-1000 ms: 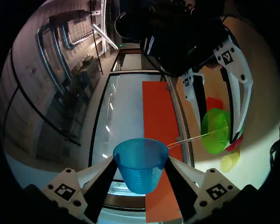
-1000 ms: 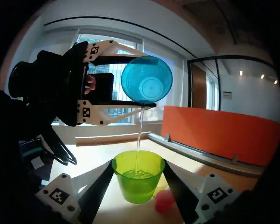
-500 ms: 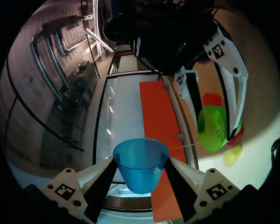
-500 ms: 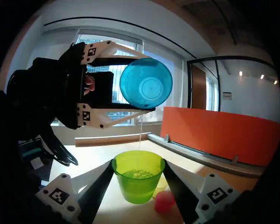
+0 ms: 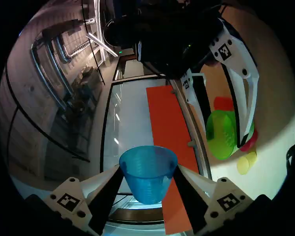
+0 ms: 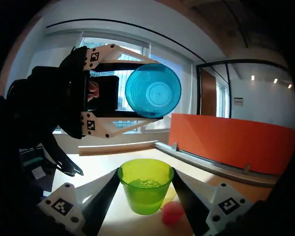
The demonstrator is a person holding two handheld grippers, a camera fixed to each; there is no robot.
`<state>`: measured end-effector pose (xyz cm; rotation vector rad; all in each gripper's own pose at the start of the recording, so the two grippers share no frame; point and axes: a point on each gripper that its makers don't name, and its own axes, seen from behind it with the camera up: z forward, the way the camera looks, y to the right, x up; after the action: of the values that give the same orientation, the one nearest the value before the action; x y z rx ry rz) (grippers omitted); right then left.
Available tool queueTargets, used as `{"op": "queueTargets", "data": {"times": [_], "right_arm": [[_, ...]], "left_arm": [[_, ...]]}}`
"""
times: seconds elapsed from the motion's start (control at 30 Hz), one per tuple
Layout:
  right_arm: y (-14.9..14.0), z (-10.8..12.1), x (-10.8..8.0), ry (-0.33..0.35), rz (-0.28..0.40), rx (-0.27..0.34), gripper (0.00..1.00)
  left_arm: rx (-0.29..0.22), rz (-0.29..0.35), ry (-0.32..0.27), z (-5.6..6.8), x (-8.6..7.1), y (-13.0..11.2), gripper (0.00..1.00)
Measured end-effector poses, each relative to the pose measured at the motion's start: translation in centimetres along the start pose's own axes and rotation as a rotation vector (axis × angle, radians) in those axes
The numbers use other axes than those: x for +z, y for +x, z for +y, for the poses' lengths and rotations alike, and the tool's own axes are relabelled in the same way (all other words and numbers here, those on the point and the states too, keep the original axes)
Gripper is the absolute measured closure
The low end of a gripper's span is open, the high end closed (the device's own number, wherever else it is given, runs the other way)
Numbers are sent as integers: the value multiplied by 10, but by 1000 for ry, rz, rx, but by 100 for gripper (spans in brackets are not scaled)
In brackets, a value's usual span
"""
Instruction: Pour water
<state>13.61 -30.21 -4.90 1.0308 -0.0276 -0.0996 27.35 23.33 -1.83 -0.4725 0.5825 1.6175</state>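
Up high, the left gripper (image 5: 148,171) clamps its fingers on the blue cup (image 5: 148,184), tipped sideways above the green cup (image 6: 145,194). The right gripper (image 6: 146,175) fingers grip that cup, which has water (image 6: 146,183) inside.

Translucent glossy plastic: blue cup (image 6: 152,91), green cup (image 6: 146,188) (blue ribbed inside); tabletop (image 6: 104,165) smooth, matt.

Support surface: pale, cream-coloured table (image 6: 104,167), sunlit in the right gripper view, bordered along one edge by a metal rail (image 6: 194,159) carrying an upright orange partition (image 6: 234,143). Directly on the tabletop: a yellow cup (image 5: 246,165) lying on its side, with a red cup (image 5: 250,142) just beside it. A second red cup (image 5: 224,103) stands apart from the pair, nearer the rail; dark cables (image 6: 67,167) lie at the table's other side.
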Motion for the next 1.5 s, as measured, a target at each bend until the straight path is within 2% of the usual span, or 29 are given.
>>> {"op": "queueTargets", "data": {"times": [0.07, 0.17, 0.27, 0.6, 0.97, 1.3, 1.5], "right_arm": [[0, 1, 0, -2, 1, 0, 8], [1, 1, -1, -4, 3, 1, 8], [1, 2, -3, -9, 7, 1, 8], [3, 7, -6, -23, 18, 10, 8], [6, 10, -8, -31, 31, 8, 8], [13, 8, -9, -32, 43, 10, 8], [24, 5, -10, -27, 57, 14, 8]], "left_arm": [[-30, 3, -2, 1, 0, -1, 15], [-102, 2, -2, 2, 1, -4, 16], [-192, -2, 0, 1, 2, -9, 15], [-537, -18, -11, 9, 10, -24, 16], [-848, -20, -19, 11, 10, -31, 16], [-1202, 31, -33, 2, 9, -34, 16], [-1372, 53, -55, 2, 5, -38, 16]]}}
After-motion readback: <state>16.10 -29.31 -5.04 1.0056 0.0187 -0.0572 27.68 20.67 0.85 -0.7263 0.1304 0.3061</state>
